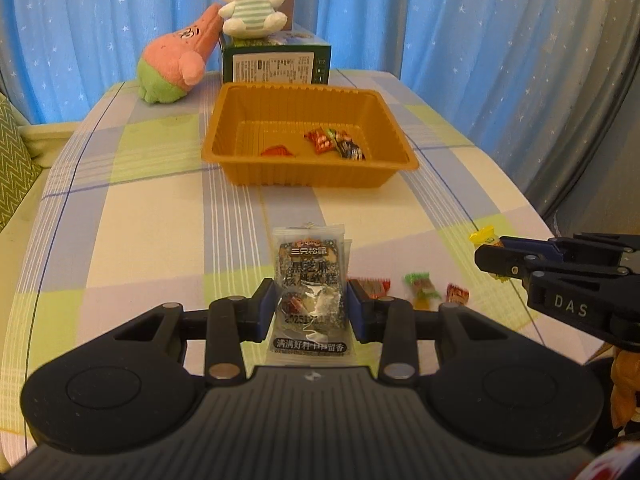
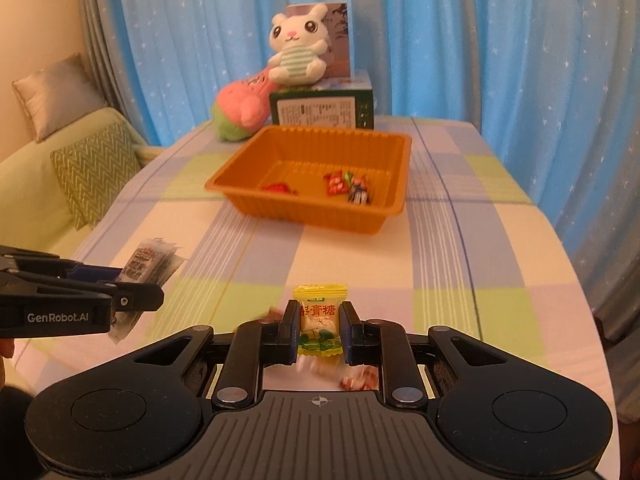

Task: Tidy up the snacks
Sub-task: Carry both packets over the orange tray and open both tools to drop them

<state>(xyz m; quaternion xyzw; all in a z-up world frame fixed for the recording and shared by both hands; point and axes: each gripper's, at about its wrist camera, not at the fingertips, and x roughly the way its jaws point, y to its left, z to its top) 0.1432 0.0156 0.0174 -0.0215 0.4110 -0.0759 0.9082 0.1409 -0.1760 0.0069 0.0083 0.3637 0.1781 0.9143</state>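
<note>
The orange tray (image 1: 310, 142) already holds a few snacks: a red one near its front wall and a small cluster of red, green and dark wrappers to the right of that, so the sorting looks partly done. Two more are in hand. The left gripper (image 1: 312, 308) is clenched on a grey sachet (image 1: 310, 280), and the right gripper (image 2: 320, 330) is clenched on a yellow candy (image 2: 320, 320); both are on the near side of the tray, well short of it and apparently clear of the cloth. Still loose on the tablecloth (image 1: 160, 220), nearer than the tray and beside the left gripper, are a red candy (image 1: 374, 286), a green candy (image 1: 420, 288) and another red one (image 1: 458, 294). What remains, I judge, is dropping the two held pieces in and then fetching these.
</note>
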